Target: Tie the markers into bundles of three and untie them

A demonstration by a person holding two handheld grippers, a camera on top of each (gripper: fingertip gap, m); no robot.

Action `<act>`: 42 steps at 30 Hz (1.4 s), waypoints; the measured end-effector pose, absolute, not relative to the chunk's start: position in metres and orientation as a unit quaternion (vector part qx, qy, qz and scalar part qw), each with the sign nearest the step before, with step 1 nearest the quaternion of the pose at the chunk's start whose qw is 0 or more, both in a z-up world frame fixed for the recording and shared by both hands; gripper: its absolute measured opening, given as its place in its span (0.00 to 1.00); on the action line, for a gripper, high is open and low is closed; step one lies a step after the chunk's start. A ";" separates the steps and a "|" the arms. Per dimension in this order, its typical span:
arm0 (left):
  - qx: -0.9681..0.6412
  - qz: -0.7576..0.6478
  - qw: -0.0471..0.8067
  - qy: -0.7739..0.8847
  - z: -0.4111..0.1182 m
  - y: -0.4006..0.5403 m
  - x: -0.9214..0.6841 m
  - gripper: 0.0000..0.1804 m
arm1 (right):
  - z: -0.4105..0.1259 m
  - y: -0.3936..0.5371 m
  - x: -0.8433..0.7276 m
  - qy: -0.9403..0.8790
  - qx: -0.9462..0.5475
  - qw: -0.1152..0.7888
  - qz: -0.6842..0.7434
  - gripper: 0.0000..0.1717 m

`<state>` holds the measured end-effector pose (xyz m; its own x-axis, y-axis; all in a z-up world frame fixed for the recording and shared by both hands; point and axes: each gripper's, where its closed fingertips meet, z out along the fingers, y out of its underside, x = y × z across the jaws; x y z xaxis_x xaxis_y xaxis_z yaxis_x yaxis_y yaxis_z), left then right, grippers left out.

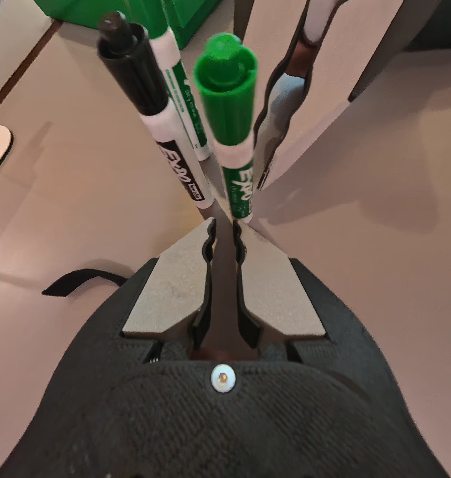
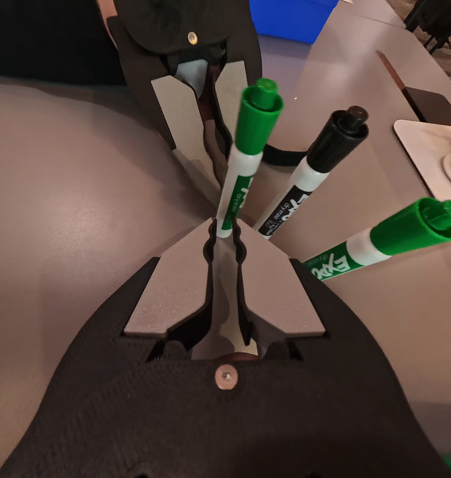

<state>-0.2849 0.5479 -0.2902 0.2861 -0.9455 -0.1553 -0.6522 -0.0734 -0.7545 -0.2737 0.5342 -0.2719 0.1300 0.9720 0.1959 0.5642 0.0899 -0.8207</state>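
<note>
We see three markers and a black strap on a brownish surface (image 1: 348, 258).

In the right wrist view, our right claw (image 2: 224, 227) is narrowed on the butt end of a green marker (image 2: 247, 155), which stands steeply, cap up, between the fingertips; both pads appear to press its white barrel. Just right of it a black marker (image 2: 320, 165) leans up and to the right, its butt near the claw's right finger. Farther right a second green marker (image 2: 390, 240) lies lower, cap toward the right edge.

Across from us, the left claw (image 2: 214, 165) points at the same green marker from the far side, with a black strap (image 2: 283, 157) on the surface behind the markers. A blue bin (image 2: 289, 18) sits at the far end, and a pale mat (image 2: 426, 144) at the right.

In the left wrist view, the left claw (image 1: 224, 225) is narrow with a slim gap, and we see bare surface between the pads; the green marker's butt stands just beyond its right fingertip, and we cannot tell if it touches. A green box (image 1: 95, 13) is far left.
</note>
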 end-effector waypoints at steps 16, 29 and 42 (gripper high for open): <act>-0.698 -0.186 0.394 0.568 -0.286 0.547 -0.278 0.05 | -0.282 0.539 -0.266 -0.608 -0.645 0.394 0.245 0.04; -0.688 -0.232 0.401 0.559 -0.274 0.537 -0.268 0.05 | -0.286 0.535 -0.270 -0.619 -0.642 0.386 0.238 0.04; -0.729 -0.199 0.417 0.506 -0.262 0.567 -0.308 0.06 | -0.268 0.546 -0.217 -0.582 -0.675 0.363 0.270 0.15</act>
<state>-0.3084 0.5675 -0.2625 0.4094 -0.9030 -0.1305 -0.5707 -0.1419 -0.8088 -0.2168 0.5457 -0.2678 0.1754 0.9828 0.0580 0.5900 -0.0578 -0.8054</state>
